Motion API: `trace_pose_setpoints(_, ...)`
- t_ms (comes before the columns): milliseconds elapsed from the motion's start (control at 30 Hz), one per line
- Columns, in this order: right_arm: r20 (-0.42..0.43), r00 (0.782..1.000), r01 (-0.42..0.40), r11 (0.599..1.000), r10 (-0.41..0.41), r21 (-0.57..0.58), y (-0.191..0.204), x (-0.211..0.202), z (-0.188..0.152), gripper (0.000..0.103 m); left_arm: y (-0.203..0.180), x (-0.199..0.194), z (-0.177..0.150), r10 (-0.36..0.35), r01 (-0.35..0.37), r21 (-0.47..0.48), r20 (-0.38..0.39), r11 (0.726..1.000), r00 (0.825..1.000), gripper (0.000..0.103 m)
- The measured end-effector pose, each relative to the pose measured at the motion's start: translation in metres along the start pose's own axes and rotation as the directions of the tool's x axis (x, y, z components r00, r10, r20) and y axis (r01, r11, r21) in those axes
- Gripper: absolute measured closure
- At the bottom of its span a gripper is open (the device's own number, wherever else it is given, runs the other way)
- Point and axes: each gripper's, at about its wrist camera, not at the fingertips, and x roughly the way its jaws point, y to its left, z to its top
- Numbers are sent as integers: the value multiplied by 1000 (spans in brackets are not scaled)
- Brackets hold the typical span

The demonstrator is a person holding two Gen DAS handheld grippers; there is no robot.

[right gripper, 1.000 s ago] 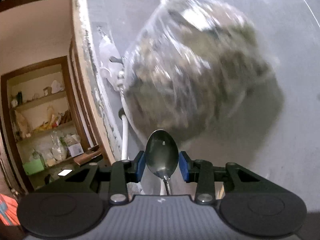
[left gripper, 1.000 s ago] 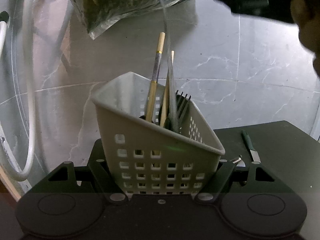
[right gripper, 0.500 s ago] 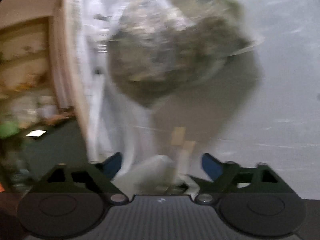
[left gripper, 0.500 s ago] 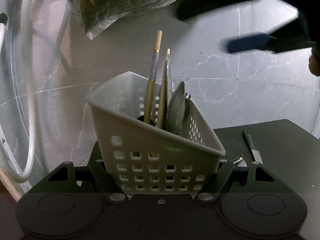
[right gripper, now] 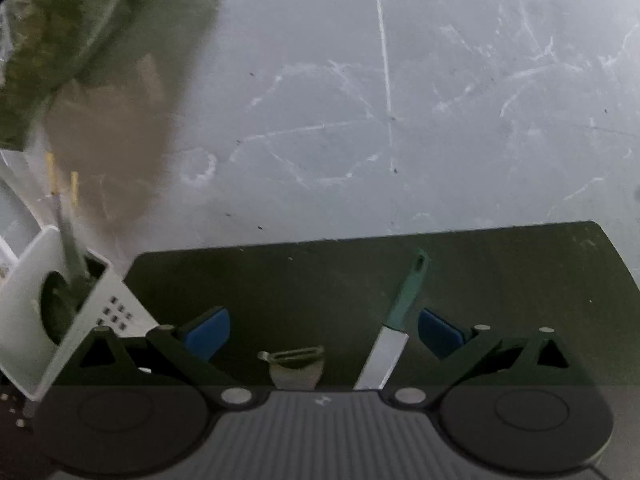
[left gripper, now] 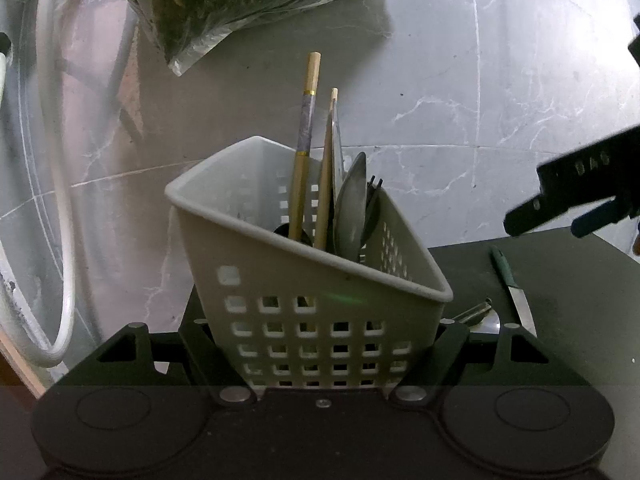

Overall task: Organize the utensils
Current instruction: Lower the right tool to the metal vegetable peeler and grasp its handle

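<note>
Two chopsticks (left gripper: pixel 308 148), spoon (left gripper: pixel 352 204) and fork (left gripper: pixel 374 200) upright in white caddy (left gripper: pixel 320 300) clamped by left tool (left gripper: pixel 324 344); right tool (right gripper: pixel 324 330) wide, empty, above green-handled knife (right gripper: pixel 394 328) and peeler (right gripper: pixel 296 364) on dark mat (right gripper: pixel 280 280); leafy bag (left gripper: pixel 248 4) and white hose (left gripper: pixel 60 200) behind on bench (left gripper: pixel 500 80).

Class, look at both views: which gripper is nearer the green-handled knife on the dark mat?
Right. The right gripper hangs open over the knife, which lies just inside its right finger. The left gripper is off to the side, shut on the basket.

Knife (right gripper: pixel 390 334) blade tip behind claw
</note>
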Motion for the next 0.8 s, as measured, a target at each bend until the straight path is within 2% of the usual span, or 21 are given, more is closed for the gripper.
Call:
trace_pose_setpoints(167,-29,999,-21,999,20,-25,-13,11,-5,0,-1,-2,0,3,-3,-4,0,1000,1000,25)
trace_pose_setpoints(300,-95,993,-76,990,65,-123,-28,18,-24,0,-2,-2,-1,5,-5,2,3,1000,1000,25)
trace_pose_setpoints(467,-135,986,-128,960,96,-250,-24,24,-47,0,-3,-4,-1,15,-15,-5,6,1000,1000,25)
trace_pose_setpoints(567,-129,980,-187,934,154,-306,-13,33,-47,1,-4,-5,0,20,-20,-1,9,1000,1000,24)
trace_pose_setpoints(700,-159,967,-244,902,199,-356,-5,54,-37,15,-5,-7,1,23,-23,4,8,1000,1000,23)
trace_pose_setpoints(800,-192,957,-276,890,218,-364,-6,70,-30,22,-7,-8,1,30,-30,4,5,1000,1000,22)
